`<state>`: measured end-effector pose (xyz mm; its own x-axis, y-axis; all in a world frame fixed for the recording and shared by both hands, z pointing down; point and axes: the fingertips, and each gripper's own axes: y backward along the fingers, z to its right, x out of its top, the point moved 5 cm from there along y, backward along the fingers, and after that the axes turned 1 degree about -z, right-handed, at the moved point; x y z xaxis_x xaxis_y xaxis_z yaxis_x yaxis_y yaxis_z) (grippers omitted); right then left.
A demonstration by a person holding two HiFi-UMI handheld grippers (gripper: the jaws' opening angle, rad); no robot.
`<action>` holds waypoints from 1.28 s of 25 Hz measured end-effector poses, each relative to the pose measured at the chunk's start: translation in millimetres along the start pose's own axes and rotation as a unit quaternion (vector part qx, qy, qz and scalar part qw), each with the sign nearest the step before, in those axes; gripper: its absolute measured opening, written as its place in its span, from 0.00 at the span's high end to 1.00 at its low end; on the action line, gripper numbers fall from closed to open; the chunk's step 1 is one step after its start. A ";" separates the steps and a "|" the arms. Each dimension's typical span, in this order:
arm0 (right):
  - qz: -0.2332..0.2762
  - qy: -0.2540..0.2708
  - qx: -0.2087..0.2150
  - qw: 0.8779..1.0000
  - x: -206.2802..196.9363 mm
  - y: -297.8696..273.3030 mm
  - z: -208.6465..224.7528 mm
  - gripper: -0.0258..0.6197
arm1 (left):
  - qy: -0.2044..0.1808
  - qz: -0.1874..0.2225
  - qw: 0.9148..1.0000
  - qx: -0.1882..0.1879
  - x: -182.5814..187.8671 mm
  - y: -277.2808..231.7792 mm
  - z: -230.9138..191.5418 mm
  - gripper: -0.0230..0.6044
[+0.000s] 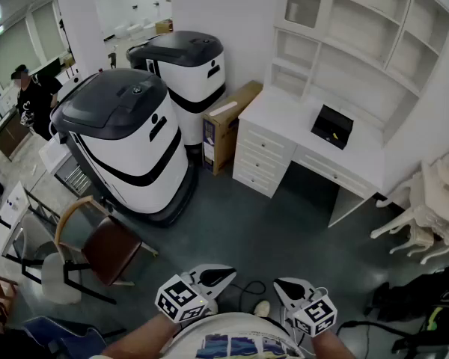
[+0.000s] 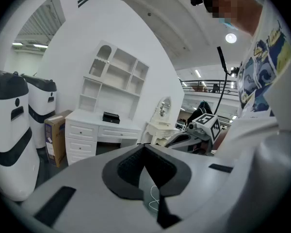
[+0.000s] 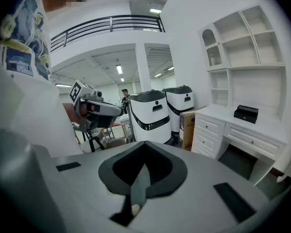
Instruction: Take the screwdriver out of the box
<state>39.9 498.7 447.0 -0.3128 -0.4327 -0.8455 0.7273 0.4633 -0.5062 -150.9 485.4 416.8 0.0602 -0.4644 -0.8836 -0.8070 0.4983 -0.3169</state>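
screwdriver not made out in any view; i take it to lie in the black box (image 1: pixel 332 126), which sits on the white desk (image 1: pixel 278 109) against the wall, well apart from me across open floor. the box looks open at the top, contents too small to tell. risks from here, as i judge them: a loose cable (image 2: pixel 154 198) lies on the floor at my feet and could catch a step on the way over; the box is light-looking and unheld, so pulling the tool with one set of tongs may drag or tip it unless the other steadies it; reaching in with tips still together would only knock the tool about. left tongs (image 1: pixel 230 274) clenched tip to tip, nothing between them. right tongs (image 1: pixel 279 283) likewise clenched and empty. both held close to my body, touching nothing.
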 end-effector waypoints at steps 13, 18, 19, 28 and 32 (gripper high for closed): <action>-0.004 -0.009 -0.003 1.000 8.8 -46.0 -27.8 0.92 | -0.006 -0.010 1.000 -0.018 -18.4 25.5 -39.5 0.94; -0.006 -0.036 -0.028 0.999 3.7 -37.9 -5.2 0.92 | -0.008 -0.011 0.999 -0.033 -11.8 1.1 -43.2 0.94; -0.002 -0.040 -0.033 0.999 4.7 -38.4 3.3 0.92 | -0.015 -0.010 0.999 -0.035 -7.5 -5.5 -45.3 0.94; 0.035 -0.044 -0.017 0.998 40.3 -64.3 118.0 0.91 | -0.037 -0.026 0.999 -0.007 46.6 -82.2 -83.8 0.94; 0.049 -0.043 -0.015 0.998 56.6 -66.3 189.3 0.91 | -0.057 -0.034 0.998 -0.009 87.9 -143.5 -98.2 0.94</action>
<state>89.7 297.2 464.9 -0.1867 -0.4491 -0.8738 0.7324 0.5291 -0.4285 -87.5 301.2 418.5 0.1804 -0.4091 -0.8945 -0.8091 0.4555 -0.3714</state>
